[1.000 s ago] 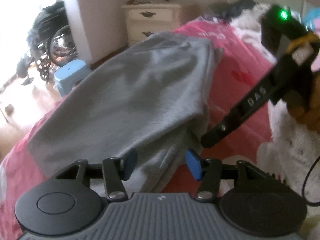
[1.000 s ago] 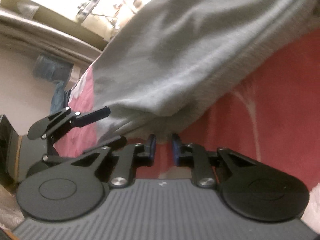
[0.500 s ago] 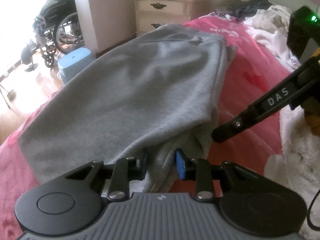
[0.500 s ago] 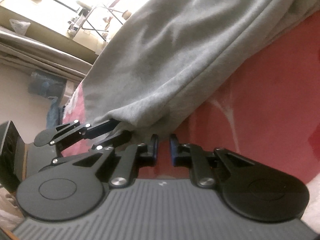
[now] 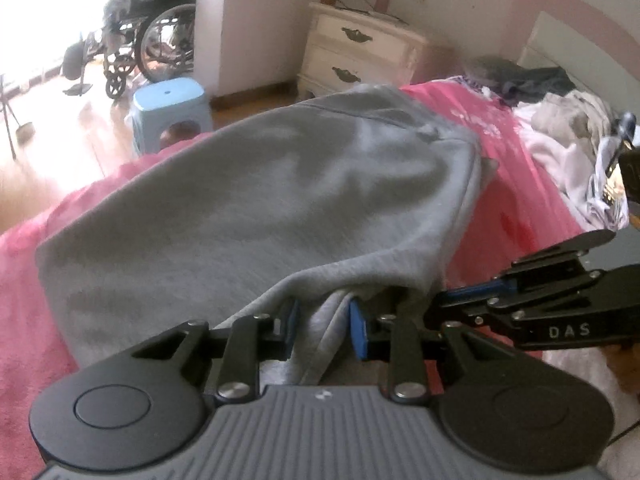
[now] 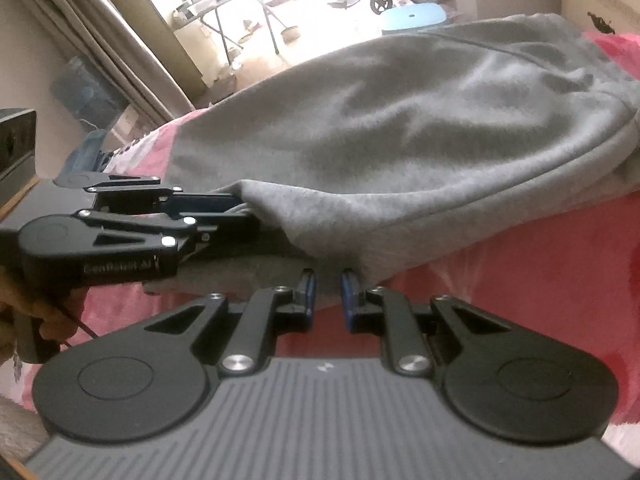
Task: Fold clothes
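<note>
A grey garment (image 5: 280,200) lies spread over a pink bedcover (image 5: 520,208). My left gripper (image 5: 324,330) is shut on a bunch of the garment's near edge, with grey cloth pinched between its blue pads. In the right wrist view the grey garment (image 6: 400,120) fills the upper frame, and the left gripper (image 6: 240,210) comes in from the left, holding the edge slightly raised. My right gripper (image 6: 328,294) sits close beside it at the same edge, its pads narrowly apart with cloth at the tips. From the left wrist view the right gripper (image 5: 420,300) reaches under the draped edge.
A pile of other clothes (image 5: 568,136) lies at the far right of the bed. Beyond the bed stand a white nightstand (image 5: 360,52), a blue stool (image 5: 172,108) and a wheelchair (image 5: 152,32). Curtains (image 6: 120,40) hang at the left in the right wrist view.
The left gripper went from open to shut on the garment's near edge. The right gripper swung in low beside it, and the edge between them has lifted a little.
</note>
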{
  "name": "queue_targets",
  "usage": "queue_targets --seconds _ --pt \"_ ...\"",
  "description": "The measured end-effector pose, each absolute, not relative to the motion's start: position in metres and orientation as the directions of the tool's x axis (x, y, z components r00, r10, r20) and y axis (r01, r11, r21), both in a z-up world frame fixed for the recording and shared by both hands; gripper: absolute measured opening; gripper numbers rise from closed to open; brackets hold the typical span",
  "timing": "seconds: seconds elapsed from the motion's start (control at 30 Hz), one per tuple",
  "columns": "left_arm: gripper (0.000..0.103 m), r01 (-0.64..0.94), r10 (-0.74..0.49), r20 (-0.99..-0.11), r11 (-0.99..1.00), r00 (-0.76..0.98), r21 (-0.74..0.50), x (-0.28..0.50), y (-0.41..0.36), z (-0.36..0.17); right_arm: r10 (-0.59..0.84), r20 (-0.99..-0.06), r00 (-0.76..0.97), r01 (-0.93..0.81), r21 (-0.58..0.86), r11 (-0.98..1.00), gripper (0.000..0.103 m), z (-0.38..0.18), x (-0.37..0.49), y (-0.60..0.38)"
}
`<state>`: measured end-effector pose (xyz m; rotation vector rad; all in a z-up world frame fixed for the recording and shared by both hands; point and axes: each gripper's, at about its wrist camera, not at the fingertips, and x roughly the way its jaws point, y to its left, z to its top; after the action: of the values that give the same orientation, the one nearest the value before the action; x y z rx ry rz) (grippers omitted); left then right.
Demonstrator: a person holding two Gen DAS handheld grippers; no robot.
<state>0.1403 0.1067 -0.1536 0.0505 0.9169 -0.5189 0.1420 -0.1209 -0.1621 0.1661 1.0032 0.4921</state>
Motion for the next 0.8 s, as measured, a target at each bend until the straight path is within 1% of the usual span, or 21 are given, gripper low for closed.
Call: queue_targets --seconds 0.07,0.13,0.2,0.33,0.37,0.43,0.47,0.6,0.73,0.8 --pt "0.029 0.451 -0.405 -0.772 0.876 0.490 -0.173 0.141 0.104 -0.155 0.469 -0.762 0.446 -0.329 0.347 0.878 0.014 -0.160 0.143 -0.119" --pt "0.028 0.450 -0.407 -0.774 0.875 0.485 -0.178 0.141 0.102 -0.157 0.459 -0.766 0.451 -0.344 0.325 0.881 0.019 -0.161 0.146 -0.111" --pt "0.026 0.432 -0.408 -0.774 0.881 0.485 -0.193 0.142 0.102 -0.157 0.439 -0.772 0.459 -0.351 0.296 0.888 0.026 -0.162 0.149 -0.104" --pt "0.024 0.389 -0.413 -0.774 0.891 0.480 -0.234 0.145 0.104 -0.159 0.379 -0.814 0.441 -0.344 0.236 0.909 0.026 -0.177 0.158 -0.090" --pt "0.024 0.387 -0.408 -0.777 0.893 0.480 -0.230 0.145 0.103 -0.158 0.366 -0.817 0.445 -0.348 0.219 0.912 0.025 -0.181 0.159 -0.088" --pt "0.024 0.388 -0.398 -0.781 0.896 0.481 -0.218 0.144 0.101 -0.157 0.336 -0.821 0.462 -0.349 0.180 0.920 0.009 -0.183 0.157 -0.086" --pt "0.024 0.389 -0.395 -0.782 0.897 0.482 -0.212 0.144 0.100 -0.156 0.339 -0.821 0.459 -0.342 0.189 0.920 0.003 -0.182 0.157 -0.090" --pt "0.024 0.399 -0.375 -0.787 0.899 0.490 -0.180 0.142 0.097 -0.153 0.428 -0.805 0.411 -0.271 0.340 0.901 0.001 -0.175 0.157 -0.117" --pt "0.025 0.412 -0.359 -0.793 0.899 0.493 -0.151 0.139 0.093 -0.152 0.508 -0.763 0.400 -0.254 0.440 0.861 0.001 -0.164 0.148 -0.133" --pt "0.028 0.425 -0.353 -0.798 0.895 0.489 -0.135 0.137 0.091 -0.152 0.542 -0.741 0.396 -0.248 0.482 0.840 0.001 -0.162 0.146 -0.139"
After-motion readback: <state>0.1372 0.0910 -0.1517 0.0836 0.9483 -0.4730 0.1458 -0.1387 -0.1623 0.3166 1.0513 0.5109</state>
